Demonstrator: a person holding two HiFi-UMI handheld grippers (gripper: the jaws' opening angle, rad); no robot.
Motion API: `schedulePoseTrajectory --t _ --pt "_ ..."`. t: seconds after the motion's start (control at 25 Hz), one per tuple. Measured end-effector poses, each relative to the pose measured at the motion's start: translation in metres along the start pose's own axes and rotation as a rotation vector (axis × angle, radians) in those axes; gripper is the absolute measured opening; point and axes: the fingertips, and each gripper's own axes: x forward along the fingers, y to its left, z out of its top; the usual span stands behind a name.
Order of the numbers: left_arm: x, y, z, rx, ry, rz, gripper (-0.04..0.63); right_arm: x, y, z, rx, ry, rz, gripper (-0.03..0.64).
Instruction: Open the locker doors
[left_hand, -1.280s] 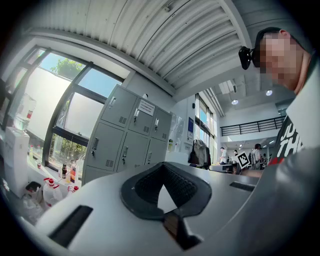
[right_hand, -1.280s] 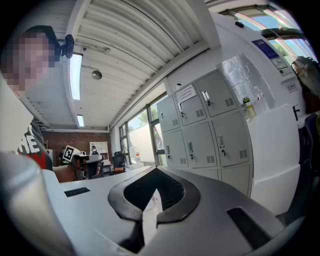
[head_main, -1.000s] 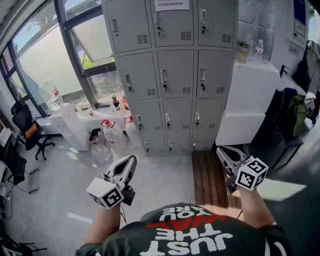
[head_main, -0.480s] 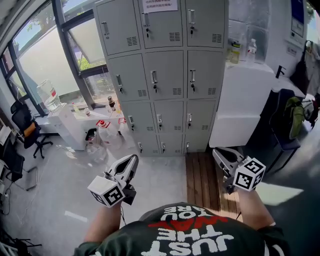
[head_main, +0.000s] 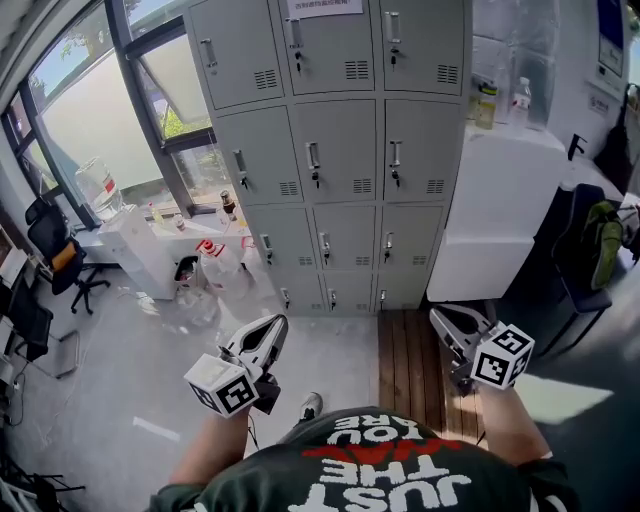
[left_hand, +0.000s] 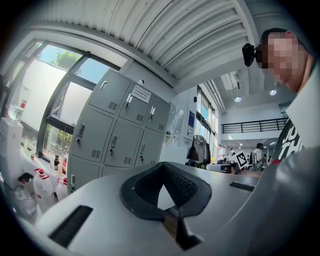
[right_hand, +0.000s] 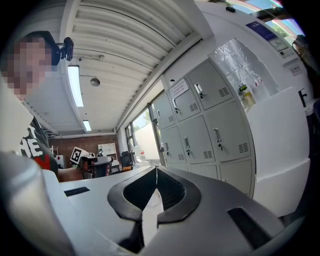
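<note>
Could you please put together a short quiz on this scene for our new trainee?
1. True or false: every one of the locker doors seen in the head view is shut.
2. What is between the jaws of the right gripper? A) a key B) a bottle C) nothing
3. Fill in: the wooden slats on the floor lie nearer the ___ gripper.

Key: 1 true; 2 C, its jaws are shut and empty; 3 right.
</note>
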Motion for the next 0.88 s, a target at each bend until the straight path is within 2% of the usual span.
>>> schedulePoseTrajectory --t 0.2,0.4,0.56,0.68,0.88 --pt "0.042 0.065 -0.006 -0.015 0.016 -0.032 0.006 0.065 -0.035 -0.002 -0.003 0.024 -0.017 0.034" --pt "0.108 0.181 0.005 0.022 -0.002 -0.093 0.006 0.171 -0.084 0.017 -0.040 -0.020 -0.041 0.034" --pt "0.171 0.267 0.045 0.070 -0.005 -0.177 0.006 0.271 -0.124 0.046 0.010 -0.069 -0.073 0.034" --pt "0.214 0.321 0.081 0.104 0.001 -0.214 0.006 0.336 -0.150 0.080 -0.004 -0.090 -0.093 0.034" --pt "0.268 0.383 0.118 0.094 -0.008 -0.244 0.006 0.396 -0.192 0.126 -0.026 -0.106 -0.130 0.034"
